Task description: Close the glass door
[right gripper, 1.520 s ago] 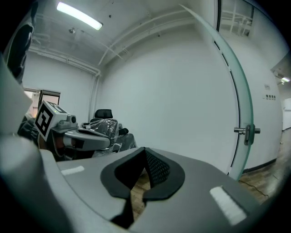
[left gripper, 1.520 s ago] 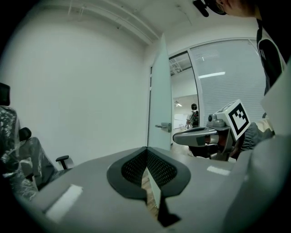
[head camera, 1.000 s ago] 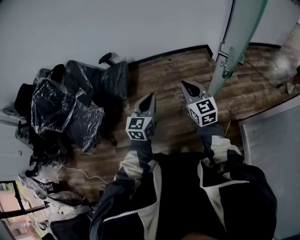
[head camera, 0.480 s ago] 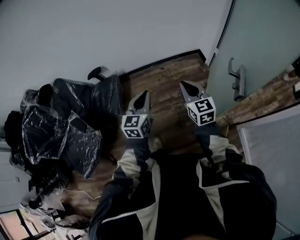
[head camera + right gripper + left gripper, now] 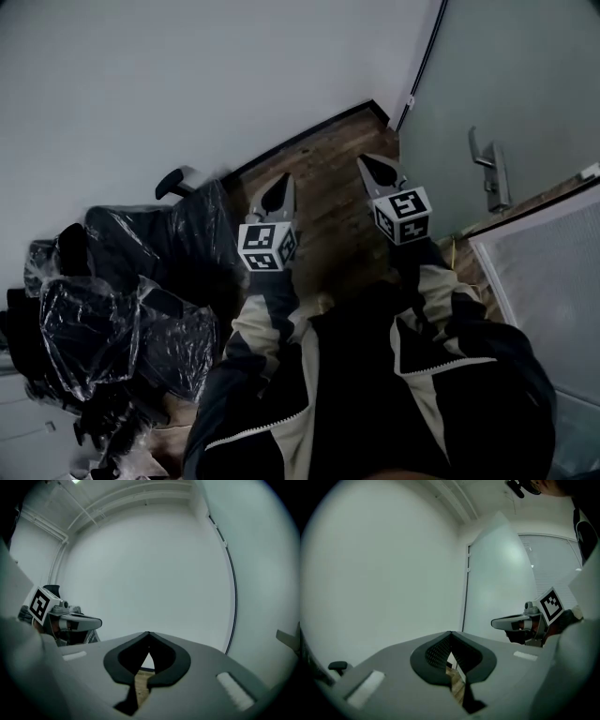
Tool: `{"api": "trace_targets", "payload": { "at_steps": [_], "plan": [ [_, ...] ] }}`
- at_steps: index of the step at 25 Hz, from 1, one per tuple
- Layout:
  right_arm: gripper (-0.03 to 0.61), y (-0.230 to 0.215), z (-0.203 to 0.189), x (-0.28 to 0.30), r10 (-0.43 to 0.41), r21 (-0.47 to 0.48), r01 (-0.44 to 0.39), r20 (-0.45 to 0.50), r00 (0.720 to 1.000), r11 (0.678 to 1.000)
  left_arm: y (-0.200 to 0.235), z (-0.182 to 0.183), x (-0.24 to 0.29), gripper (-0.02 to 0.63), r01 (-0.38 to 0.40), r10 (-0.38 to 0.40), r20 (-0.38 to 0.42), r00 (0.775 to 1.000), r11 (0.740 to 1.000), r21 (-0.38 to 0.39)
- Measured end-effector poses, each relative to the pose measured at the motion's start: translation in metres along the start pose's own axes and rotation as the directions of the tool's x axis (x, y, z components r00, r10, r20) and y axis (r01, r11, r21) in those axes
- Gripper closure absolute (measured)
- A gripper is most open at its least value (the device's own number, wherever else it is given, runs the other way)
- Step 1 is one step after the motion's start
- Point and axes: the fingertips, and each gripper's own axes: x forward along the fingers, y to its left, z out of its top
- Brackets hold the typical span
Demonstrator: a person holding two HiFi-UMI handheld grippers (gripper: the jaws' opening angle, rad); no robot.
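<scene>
The frosted glass door [image 5: 511, 89] fills the upper right of the head view, showing its broad face and its metal lever handle [image 5: 491, 178]. My left gripper [image 5: 283, 180] and right gripper [image 5: 366, 162] are held side by side over the wood floor [image 5: 323, 164]. Both point toward the wall corner, left of the handle and apart from the door. Each is shut with nothing between its jaws. The left gripper view shows the door [image 5: 501, 573] and the right gripper [image 5: 493, 623]. The right gripper view shows the left gripper [image 5: 100, 622] and the door's dark edge strip [image 5: 233, 597].
Office chairs wrapped in plastic film [image 5: 131, 291] are piled at the left, close to my left arm. A white wall [image 5: 187, 84] with a black baseboard [image 5: 309, 131] stands ahead. A pale slatted panel [image 5: 553, 291] lies at the right.
The view has swung. The door, seen edge-on a second ago, now shows its flat face and handle. The wrapped chairs have slid to the lower left. Both grippers stay shut.
</scene>
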Motion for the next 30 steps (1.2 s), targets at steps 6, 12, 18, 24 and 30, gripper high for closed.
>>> {"api": "trace_targets", "payload": {
  "at_steps": [6, 12, 18, 24, 30],
  "plan": [
    [0.574, -0.024, 0.005, 0.02, -0.045, 0.018, 0.045, -0.002, 0.999, 0.999, 0.012, 0.008, 0.03, 0.609, 0.026, -0.026, 0.008, 1.0, 1.0, -0.014],
    [0.574, -0.072, 0.013, 0.047, -0.054, 0.035, 0.053, 0.023, 0.998, 0.998, 0.007, 0.016, 0.083, 0.609, 0.05, -0.05, 0.007, 0.999, 0.998, 0.024],
    [0.574, -0.136, 0.041, 0.066, -0.113, 0.055, 0.109, 0.075, 0.991, 0.993, -0.016, 0.05, 0.162, 0.609, 0.142, -0.144, 0.022, 0.989, 0.988, 0.065],
    [0.574, -0.192, 0.033, 0.052, -0.22, 0.106, 0.213, 0.057, 0.974, 0.971, -0.067, 0.054, 0.23, 0.607, 0.283, -0.282, -0.016, 0.959, 0.956, 0.079],
    [0.574, -0.227, 0.012, 0.018, -0.398, 0.157, 0.394, -0.005, 0.917, 0.906, -0.137, 0.034, 0.283, 0.609, 0.529, -0.519, -0.111, 0.848, 0.843, 0.099]
  ]
}}
